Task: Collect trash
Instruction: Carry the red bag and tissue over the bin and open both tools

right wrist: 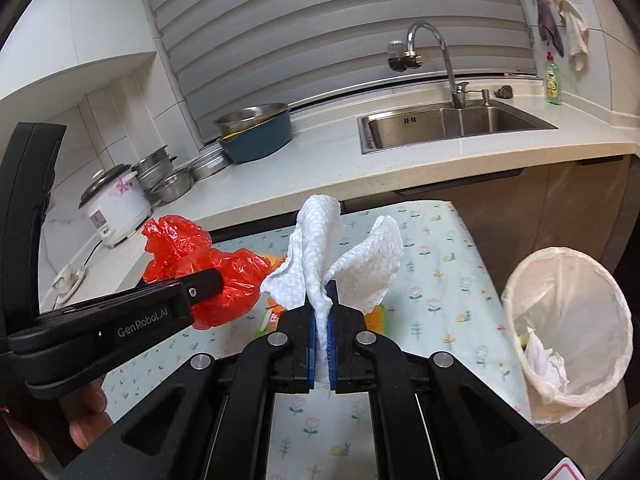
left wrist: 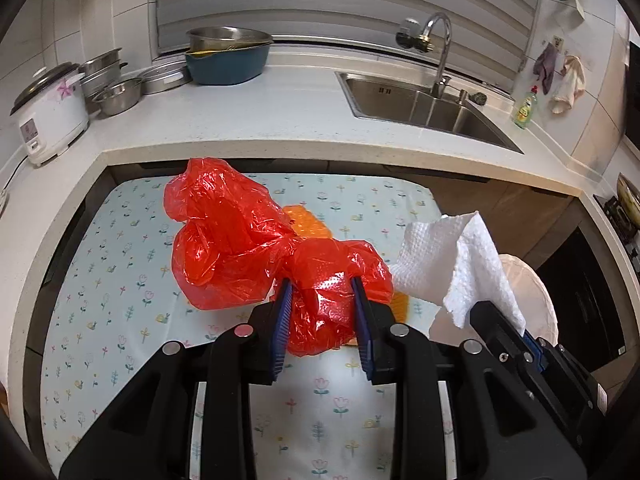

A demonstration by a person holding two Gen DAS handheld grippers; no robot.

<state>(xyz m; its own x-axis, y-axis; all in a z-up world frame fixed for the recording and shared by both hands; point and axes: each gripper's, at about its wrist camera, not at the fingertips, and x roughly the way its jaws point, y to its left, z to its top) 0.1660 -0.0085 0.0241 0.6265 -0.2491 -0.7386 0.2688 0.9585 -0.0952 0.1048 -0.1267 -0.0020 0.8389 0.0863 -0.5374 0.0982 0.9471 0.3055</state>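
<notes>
Blue-padded jaws of my left gripper (left wrist: 322, 312) clamp a crumpled red plastic bag (left wrist: 240, 240), lifted above the floral-clothed surface (left wrist: 120, 280). Beside it on the right, my right gripper (right wrist: 322, 320) has its jaws pinched narrow on a white paper towel (right wrist: 320, 248). Both pieces are picked up but not yet binned, I judge. At near right, the lined trash bin (right wrist: 612, 344) already holds crumpled white paper and something greenish. Some orange wrapper (left wrist: 308, 220) is left on the surface, partly hidden behind the bag.
</notes>
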